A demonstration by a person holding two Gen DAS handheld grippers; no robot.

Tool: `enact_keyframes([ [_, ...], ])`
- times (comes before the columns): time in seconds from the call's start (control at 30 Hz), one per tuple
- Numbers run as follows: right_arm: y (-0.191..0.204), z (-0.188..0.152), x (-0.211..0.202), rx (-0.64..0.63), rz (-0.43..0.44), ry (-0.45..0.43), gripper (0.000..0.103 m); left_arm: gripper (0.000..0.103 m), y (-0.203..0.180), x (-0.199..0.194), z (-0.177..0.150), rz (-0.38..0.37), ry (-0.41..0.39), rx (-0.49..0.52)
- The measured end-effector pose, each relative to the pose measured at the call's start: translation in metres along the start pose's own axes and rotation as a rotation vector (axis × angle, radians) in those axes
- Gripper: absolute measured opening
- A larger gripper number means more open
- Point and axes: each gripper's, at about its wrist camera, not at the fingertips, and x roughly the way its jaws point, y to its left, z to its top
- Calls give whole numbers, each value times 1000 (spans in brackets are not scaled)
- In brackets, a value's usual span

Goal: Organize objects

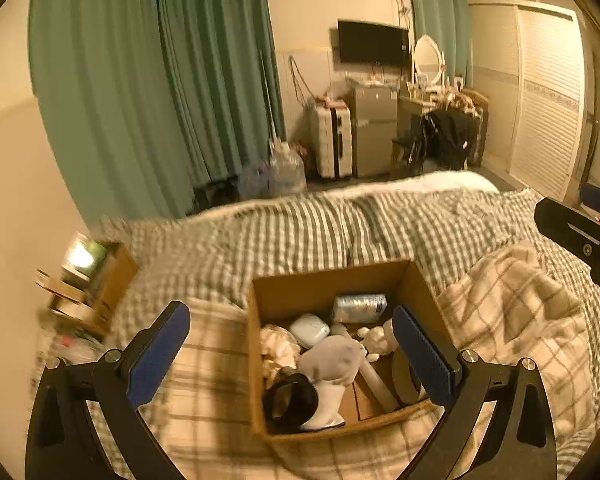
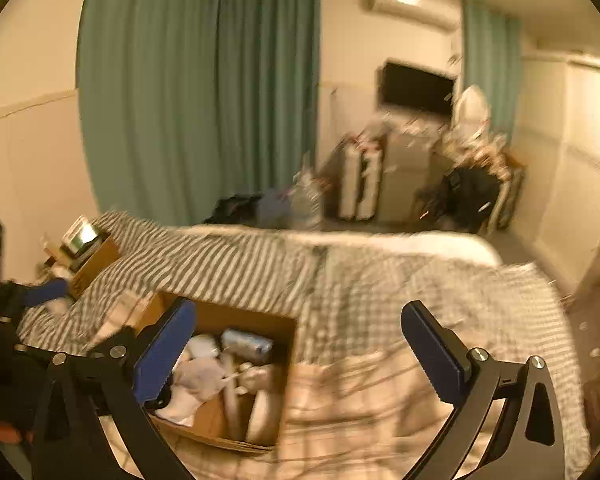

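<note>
The left wrist view is sharp: 1 open cardboard box (image 1: 332, 280) sits low centre on the bed (image 1: 300, 220), resting on a beige plaid blanket (image 1: 520, 320). Inside, this view separates 1 silvery packet (image 1: 359, 307) at the far wall, 1 white rounded case (image 1: 309, 330), 1 white cloth bundle (image 1: 332, 358), 1 black cuff-like item (image 1: 290, 400) and 1 pale tube (image 1: 376, 380). The right wrist view is motion-blurred; the same box (image 2: 236, 316) lies lower left and its contents merge into pale shapes.

Left hand-held gripper (image 1: 292, 356): both blue pads spread wide, gripping nothing, straddling the box. Right hand-held gripper (image 2: 300, 356): pads likewise wide apart and empty, over the blanket (image 2: 360, 400) to the right of the box.

Only the left view resolves a 2nd, smaller box (image 1: 100, 280) at the left edge of the frame. No writing is legible in either view.
</note>
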Motion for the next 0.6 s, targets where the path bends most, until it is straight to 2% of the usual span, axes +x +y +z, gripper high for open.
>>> enact_keyframes([
  [0.17, 4, 2, -55, -30, -33, -39, 103, 103, 12, -60, 3, -19, -81, -30],
  [0.33, 12, -22, -95, -67, -58, -50, 103, 103, 15, -100, -15, -39, -120, -36],
  [0.47, 17, -41, -115, -49, -51, -49, 103, 103, 15, -113, -33, -30, -135, -23],
  [0.6, 22, -57, -118, -51, -66, -45, 103, 103, 16, -114, -48, -26, -129, -38],
])
